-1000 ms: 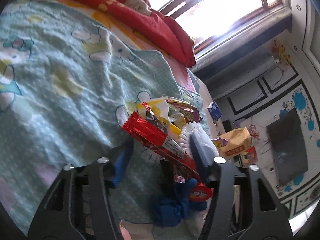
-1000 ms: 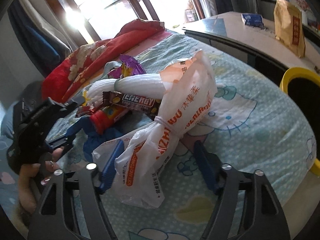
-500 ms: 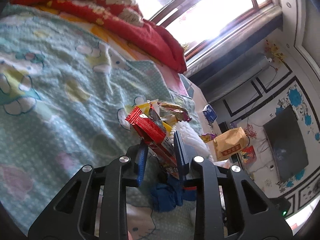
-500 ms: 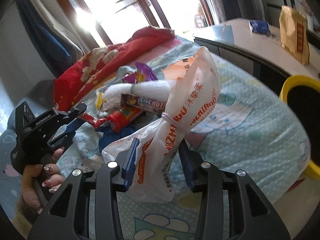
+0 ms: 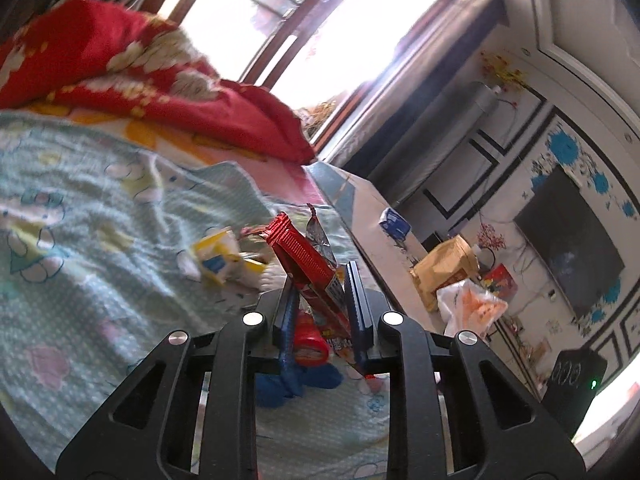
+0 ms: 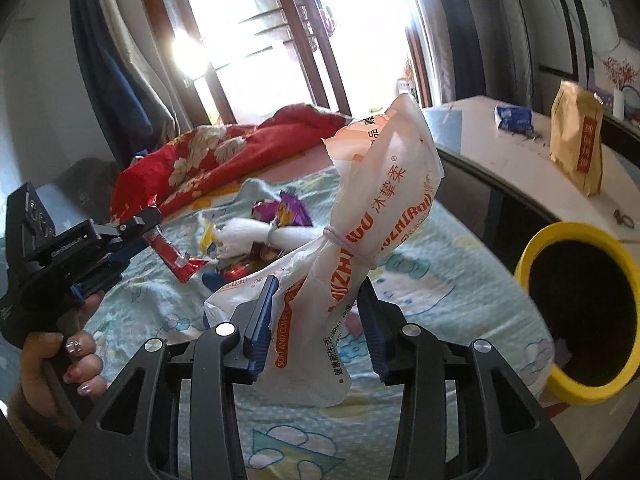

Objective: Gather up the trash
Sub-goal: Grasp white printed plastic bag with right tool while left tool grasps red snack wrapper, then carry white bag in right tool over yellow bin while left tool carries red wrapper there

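A long red snack wrapper (image 5: 301,257) stands up between the blue pads of my left gripper (image 5: 322,294), which is shut on it and holds it above the bed. Below lie a red-capped bottle (image 5: 310,345), a blue cloth (image 5: 276,386) and a yellow carton (image 5: 216,258). My right gripper (image 6: 318,314) is shut on a tied white-and-orange plastic bag (image 6: 384,204), raised off the blanket. The right wrist view also shows the left gripper (image 6: 146,228) with the red wrapper (image 6: 174,254), and a yellow-rimmed bin (image 6: 530,252) at the right.
More litter sits mid-bed: a purple wrapper (image 6: 286,212) and a white roll (image 6: 276,236). A red quilt (image 6: 208,156) lies by the window. A white table (image 6: 520,148) bears a brown paper bag (image 6: 576,144) and a blue packet (image 6: 514,118). A hand (image 6: 60,360) grips the left tool.
Both grippers went from open to shut. The left one closed on the red wrapper and lifted it; the right one closed on the plastic bag and raised it toward the bin side.
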### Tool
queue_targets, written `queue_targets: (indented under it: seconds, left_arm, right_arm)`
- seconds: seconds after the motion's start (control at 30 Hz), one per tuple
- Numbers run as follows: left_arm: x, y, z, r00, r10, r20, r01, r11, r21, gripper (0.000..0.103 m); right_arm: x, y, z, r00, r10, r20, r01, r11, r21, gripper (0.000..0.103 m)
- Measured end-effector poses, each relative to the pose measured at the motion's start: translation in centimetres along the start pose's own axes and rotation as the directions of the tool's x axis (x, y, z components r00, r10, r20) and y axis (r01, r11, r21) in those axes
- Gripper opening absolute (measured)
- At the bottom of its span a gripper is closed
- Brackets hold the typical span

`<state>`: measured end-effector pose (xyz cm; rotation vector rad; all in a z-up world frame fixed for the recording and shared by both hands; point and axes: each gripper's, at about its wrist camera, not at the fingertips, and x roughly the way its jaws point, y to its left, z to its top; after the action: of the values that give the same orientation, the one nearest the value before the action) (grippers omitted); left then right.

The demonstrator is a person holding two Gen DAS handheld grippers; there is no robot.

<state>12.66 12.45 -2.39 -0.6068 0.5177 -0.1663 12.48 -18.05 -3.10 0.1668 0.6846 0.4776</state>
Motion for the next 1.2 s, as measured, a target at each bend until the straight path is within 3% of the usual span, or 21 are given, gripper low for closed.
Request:
queue_targets:
  seconds: [0.57, 1.2]
  left_arm:
    - [1.1, -6.3, -2.1, 0.995, -0.087, -0.052, 0.094, 0.984, 0.153, 0.016]
    - [4.5, -11.5, -4.8, 0.978, -0.149, -0.144, 0.183, 0.946, 0.267, 0.015]
  right_arm:
    - [-3.5, -3.7, 1.2, 0.994, -0.074, 0.074, 0.073, 0.997, 0.021, 0.038]
    - [-7.1, -10.1, 1.4, 0.977, -0.178, 0.118, 0.162, 0.977, 0.136, 0.039]
